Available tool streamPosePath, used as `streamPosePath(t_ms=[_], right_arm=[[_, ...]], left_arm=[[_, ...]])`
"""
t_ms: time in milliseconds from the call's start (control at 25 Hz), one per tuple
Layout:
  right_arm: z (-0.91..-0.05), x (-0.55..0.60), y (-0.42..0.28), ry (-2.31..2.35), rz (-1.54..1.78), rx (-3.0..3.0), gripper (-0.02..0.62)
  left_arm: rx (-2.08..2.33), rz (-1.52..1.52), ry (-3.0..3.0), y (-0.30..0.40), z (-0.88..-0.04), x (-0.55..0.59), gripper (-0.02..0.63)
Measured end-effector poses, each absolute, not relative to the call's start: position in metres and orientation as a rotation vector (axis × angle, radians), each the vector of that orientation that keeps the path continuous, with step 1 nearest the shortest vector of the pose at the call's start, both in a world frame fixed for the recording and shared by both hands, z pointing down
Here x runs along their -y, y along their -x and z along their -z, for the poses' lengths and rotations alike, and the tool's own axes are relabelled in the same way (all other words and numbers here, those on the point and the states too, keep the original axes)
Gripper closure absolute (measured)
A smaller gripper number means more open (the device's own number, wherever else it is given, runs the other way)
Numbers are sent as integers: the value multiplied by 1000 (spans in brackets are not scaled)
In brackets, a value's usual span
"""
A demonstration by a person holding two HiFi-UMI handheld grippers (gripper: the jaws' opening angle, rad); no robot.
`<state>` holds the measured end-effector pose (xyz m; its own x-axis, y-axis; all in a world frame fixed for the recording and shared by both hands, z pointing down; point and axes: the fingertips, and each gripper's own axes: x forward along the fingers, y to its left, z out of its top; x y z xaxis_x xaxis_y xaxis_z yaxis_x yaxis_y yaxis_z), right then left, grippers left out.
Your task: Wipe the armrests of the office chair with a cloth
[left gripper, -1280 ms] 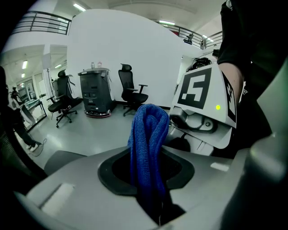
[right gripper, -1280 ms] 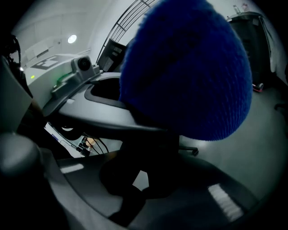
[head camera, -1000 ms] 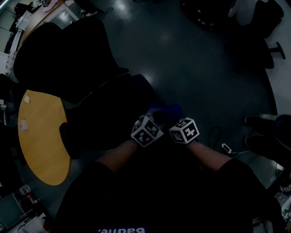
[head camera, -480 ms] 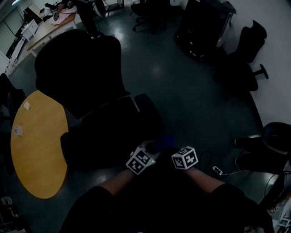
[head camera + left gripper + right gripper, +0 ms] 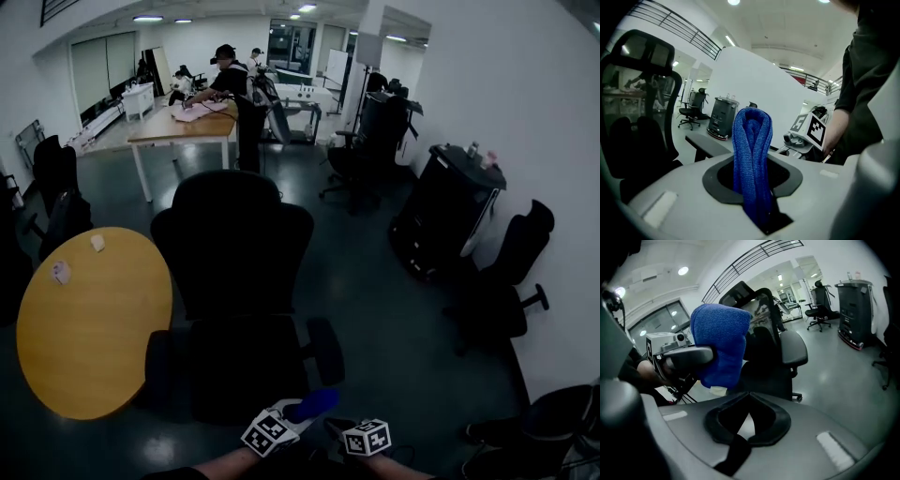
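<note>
One office chair, black with a tall back, faces away from the person, and its two armrests show, one on the person's right and one on the person's left. There is one cloth, blue and knitted, folded into a loop that stands up out of the left gripper, whose jaws are clamped on its lower end. The cloth is held in the air just on the person's side of the chair, nearest the right-hand armrest and apart from it, touching no part of the chair. There are two grippers, side by side close behind the chair seat, each carrying one cube with square markers. The right gripper has its jaws brought together with nothing between them, and it points across at the cloth with the chair beyond. Both forearms reach forward from the bottom edge of the head view, the left gripper tilted up toward the chair and the right gripper just beside it, a little lower. One round yellow counter stands just to the left of the chair with two small pale things on its far side. Several other black chairs and one black cabinet stand well to the right of the chair, and a person is at a desk far beyond it
</note>
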<state>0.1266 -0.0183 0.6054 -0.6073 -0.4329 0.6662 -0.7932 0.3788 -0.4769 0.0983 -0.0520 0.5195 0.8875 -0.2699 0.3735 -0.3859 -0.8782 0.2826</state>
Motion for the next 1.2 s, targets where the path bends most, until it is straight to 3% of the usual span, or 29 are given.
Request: streamPosePath(t_ms=[640,1200], right_arm=[[-540,14,-129,-735,-932,2593,591],[-497,-21,-122,-904,-949,2660,591]], left_arm=[[1078,-256,-2523,-73,-454,14,483],[1151,-123,-2523,-23,-420,-43,483]])
